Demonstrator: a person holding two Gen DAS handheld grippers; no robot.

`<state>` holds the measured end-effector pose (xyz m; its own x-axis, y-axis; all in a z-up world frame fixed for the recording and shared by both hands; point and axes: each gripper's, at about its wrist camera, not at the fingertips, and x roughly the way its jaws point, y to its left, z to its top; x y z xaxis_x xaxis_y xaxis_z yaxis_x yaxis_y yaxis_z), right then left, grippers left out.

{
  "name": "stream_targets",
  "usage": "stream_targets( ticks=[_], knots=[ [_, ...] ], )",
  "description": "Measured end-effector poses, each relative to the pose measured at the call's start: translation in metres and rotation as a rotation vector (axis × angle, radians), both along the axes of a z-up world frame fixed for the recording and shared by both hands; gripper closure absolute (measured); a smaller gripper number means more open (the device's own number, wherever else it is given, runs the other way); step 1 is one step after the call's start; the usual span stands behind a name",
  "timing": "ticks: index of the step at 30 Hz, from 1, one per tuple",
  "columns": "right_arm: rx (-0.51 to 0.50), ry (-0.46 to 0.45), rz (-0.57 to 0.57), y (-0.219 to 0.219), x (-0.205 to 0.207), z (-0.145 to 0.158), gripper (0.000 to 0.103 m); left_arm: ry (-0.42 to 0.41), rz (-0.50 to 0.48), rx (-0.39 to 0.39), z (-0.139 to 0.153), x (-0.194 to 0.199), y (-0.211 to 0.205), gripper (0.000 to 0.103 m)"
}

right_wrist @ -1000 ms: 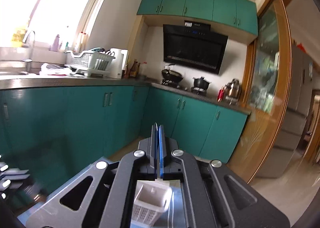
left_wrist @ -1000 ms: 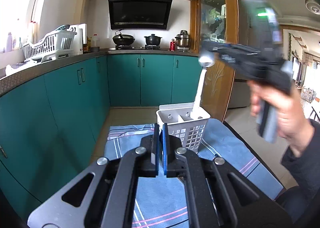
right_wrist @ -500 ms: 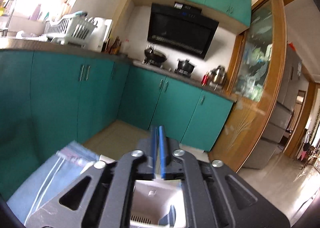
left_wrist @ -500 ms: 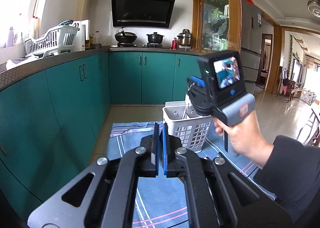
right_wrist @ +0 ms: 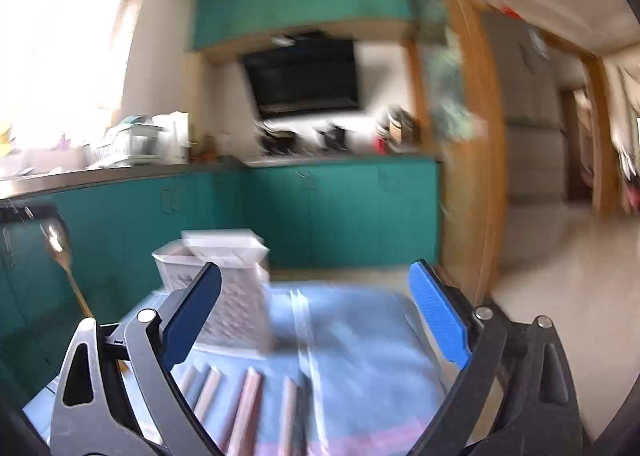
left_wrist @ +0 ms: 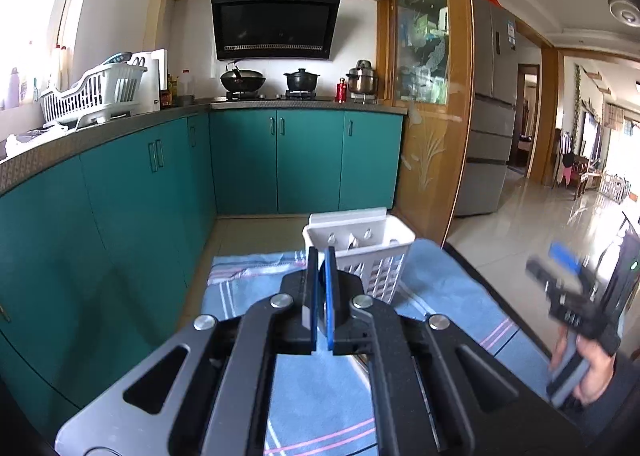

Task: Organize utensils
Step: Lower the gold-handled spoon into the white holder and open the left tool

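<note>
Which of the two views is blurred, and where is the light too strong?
The right wrist view is smeared by motion: the white basket and blue cloth look doubled, though its own fingers stay sharp. The left wrist view is crisp except the right gripper at its edge. Both views have the window overexposed, and fisheye bending.

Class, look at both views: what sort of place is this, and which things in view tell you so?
A home kitchen, most likely: teal cabinets under a counter, a black range hood above a stove with a wok and pot, and a white dish rack by the window.
</note>
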<state>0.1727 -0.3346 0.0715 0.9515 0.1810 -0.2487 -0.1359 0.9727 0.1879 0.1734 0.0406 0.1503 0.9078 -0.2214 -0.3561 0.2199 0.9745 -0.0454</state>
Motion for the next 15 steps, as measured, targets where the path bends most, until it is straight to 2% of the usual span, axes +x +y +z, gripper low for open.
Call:
stream_targets(
  ticks=[2, 5, 9, 11, 15],
  knots=[
    [0.093, 0.011, -0.001, -0.022, 0.003, -0.002, 0.01, -0.016, 0.01, -0.003, 0.017, 0.007, -0.006, 0.1],
    [0.072, 0.014, -0.059, -0.041, 0.006, -0.006, 0.01, -0.041, 0.01, -0.005, 0.044, 0.022, -0.02, 0.1],
    [0.122, 0.044, -0.065, -0.055, 0.013, -0.013, 0.01, -0.078, 0.033, 0.035, 0.079, 0.056, -0.049, 0.1],
    [0.131, 0.057, -0.063, -0.059, 0.015, -0.016, 0.01, -0.084, 0.04, 0.049, 0.089, 0.08, -0.066, 0.101],
    [0.127, 0.03, -0.053, -0.057, 0.017, -0.011, 0.01, -0.09, 0.069, 0.075, 0.09, 0.121, -0.088, 0.1]
  ],
)
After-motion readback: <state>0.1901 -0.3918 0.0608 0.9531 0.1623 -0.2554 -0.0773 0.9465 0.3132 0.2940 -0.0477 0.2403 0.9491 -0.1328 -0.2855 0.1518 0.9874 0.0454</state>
